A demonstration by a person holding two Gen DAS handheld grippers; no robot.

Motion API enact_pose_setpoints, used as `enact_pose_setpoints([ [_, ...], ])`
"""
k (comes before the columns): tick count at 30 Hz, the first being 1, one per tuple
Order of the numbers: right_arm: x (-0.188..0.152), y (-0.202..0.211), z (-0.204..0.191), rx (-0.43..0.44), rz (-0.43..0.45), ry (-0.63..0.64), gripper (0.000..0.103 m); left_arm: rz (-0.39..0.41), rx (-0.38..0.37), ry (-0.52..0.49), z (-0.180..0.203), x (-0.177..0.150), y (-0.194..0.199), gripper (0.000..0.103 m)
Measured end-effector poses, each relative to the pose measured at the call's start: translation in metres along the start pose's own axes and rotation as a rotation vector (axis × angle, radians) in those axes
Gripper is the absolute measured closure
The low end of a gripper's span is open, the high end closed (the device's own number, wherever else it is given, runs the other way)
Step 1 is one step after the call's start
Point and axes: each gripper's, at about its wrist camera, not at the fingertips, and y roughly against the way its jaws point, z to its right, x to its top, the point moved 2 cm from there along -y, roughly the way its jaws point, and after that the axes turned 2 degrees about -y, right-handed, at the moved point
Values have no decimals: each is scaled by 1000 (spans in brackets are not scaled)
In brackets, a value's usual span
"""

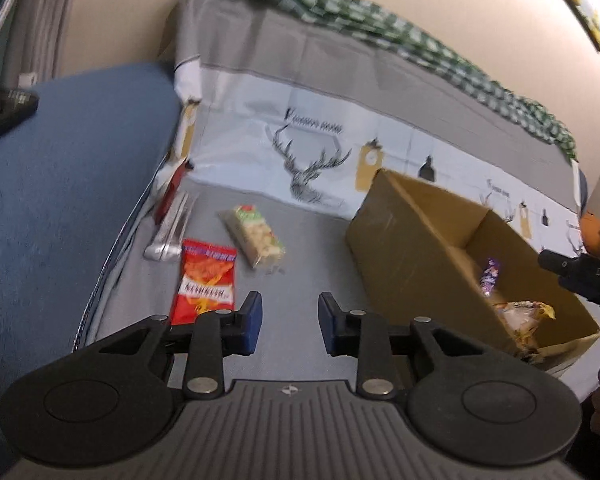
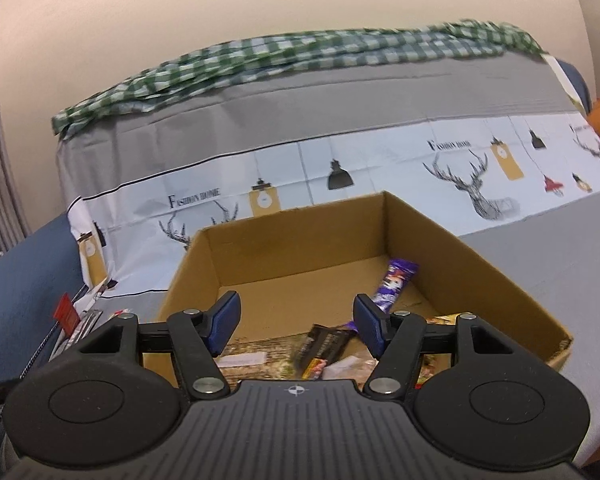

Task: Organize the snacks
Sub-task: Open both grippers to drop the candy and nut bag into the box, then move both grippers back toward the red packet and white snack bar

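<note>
my left gripper (image 1: 288, 322): fingers apart, nothing between | red snack packet (image 1: 205, 282) just ahead-left on grey sofa cover (image 1: 300, 240) | cardboard box (image 1: 412, 248) right, snacks inside

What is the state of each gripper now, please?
Left gripper: open, nothing between its jaws, above the grey cover.
Right gripper: open, holding nothing, over the cardboard box.

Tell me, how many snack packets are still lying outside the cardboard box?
4, perhaps more hidden: an orange-red packet, a clear cracker pack, a silver packet left of those, and a red packet against the cushion.
</note>
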Motion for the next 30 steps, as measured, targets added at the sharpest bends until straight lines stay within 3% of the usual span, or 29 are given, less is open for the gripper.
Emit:
enact_pose_setpoints([
  [5,-6,2,-19,0,37,51,39,-12,10,55,-10,3,-6,68],
  [10,-9,2,-26,3,50,68,39,6,62,32,-6,8,-21,64],
  [16,-11,4,-28,-10,62,92,39,13,147,-3,-4,9,-49,40],
  [18,-11,4,-27,-12,65,94,39,5,177,-5,-5,8,-59,25],
  [20,-12,3,-25,-18,63,94,39,-3,200,-3,-7,8,-67,19],
  [30,-8,0,-25,-5,76,99,39,-71,308,12,-17,1,-102,17],
])
